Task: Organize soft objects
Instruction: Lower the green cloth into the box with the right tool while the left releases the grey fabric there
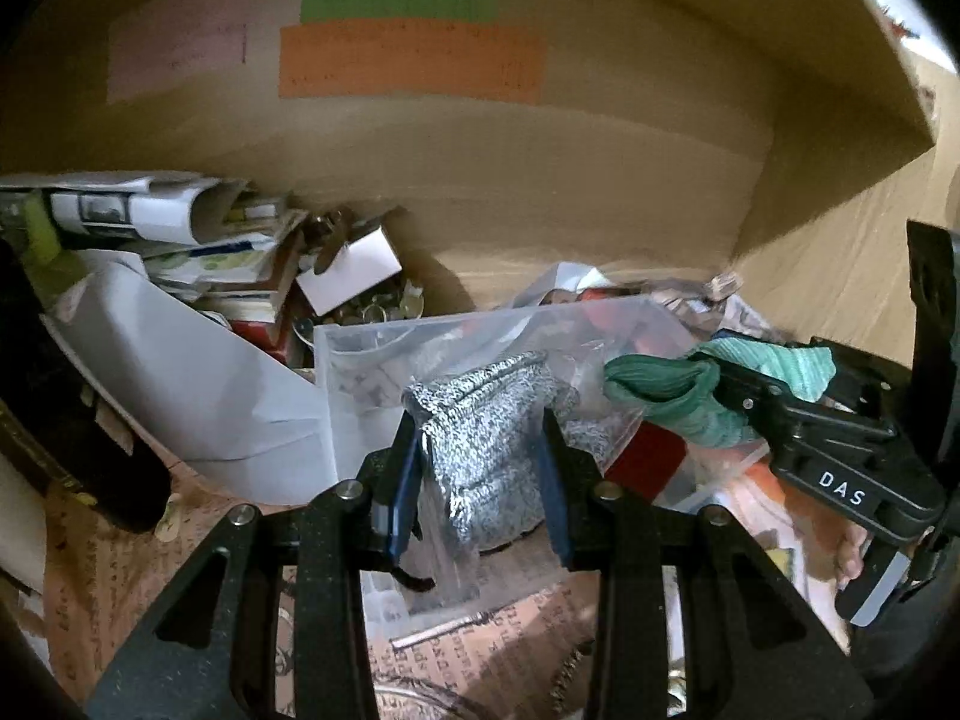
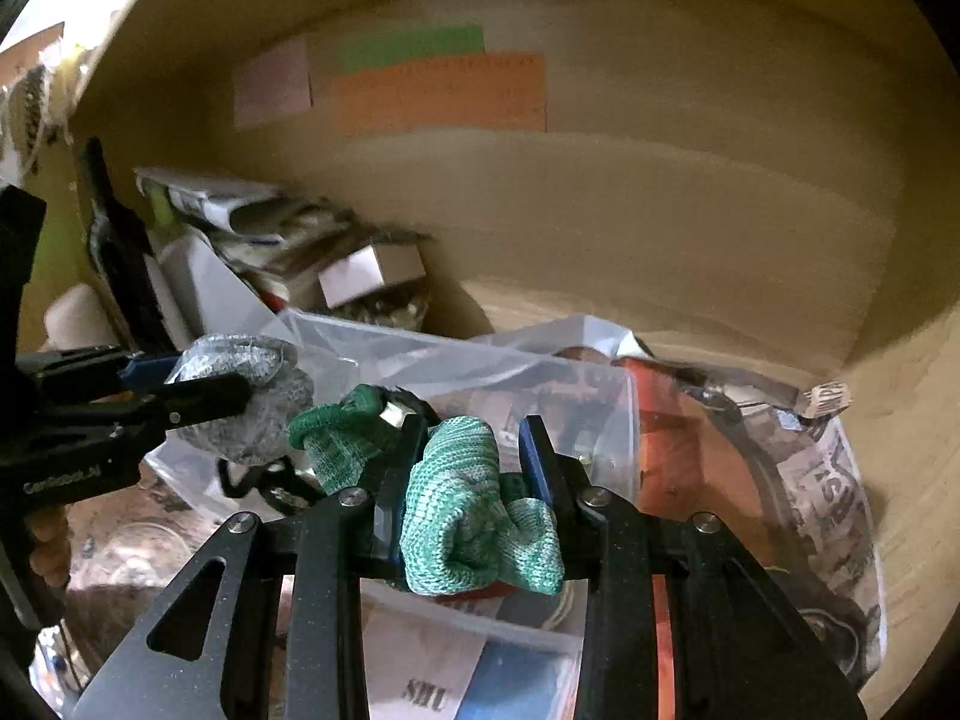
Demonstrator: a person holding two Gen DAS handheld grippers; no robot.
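My left gripper (image 1: 480,420) is shut on a grey speckled knit glove in a clear plastic bag (image 1: 486,450), held above the clutter. It also shows at the left of the right wrist view (image 2: 240,396). My right gripper (image 2: 471,426) is shut on a green knit glove (image 2: 474,510), bunched between the fingers. In the left wrist view the green glove (image 1: 672,390) hangs from the right gripper (image 1: 720,378) just right of the grey one. Both are inside a wooden cabinet compartment.
A clear plastic bag (image 2: 480,360) with mixed items lies below. Papers and small boxes (image 1: 198,240) pile at the back left. A white sheet (image 1: 198,384) leans at the left. The wooden back wall (image 1: 480,138) carries pink, green and orange notes (image 1: 408,60). A newspaper-wrapped bundle (image 2: 828,480) lies right.
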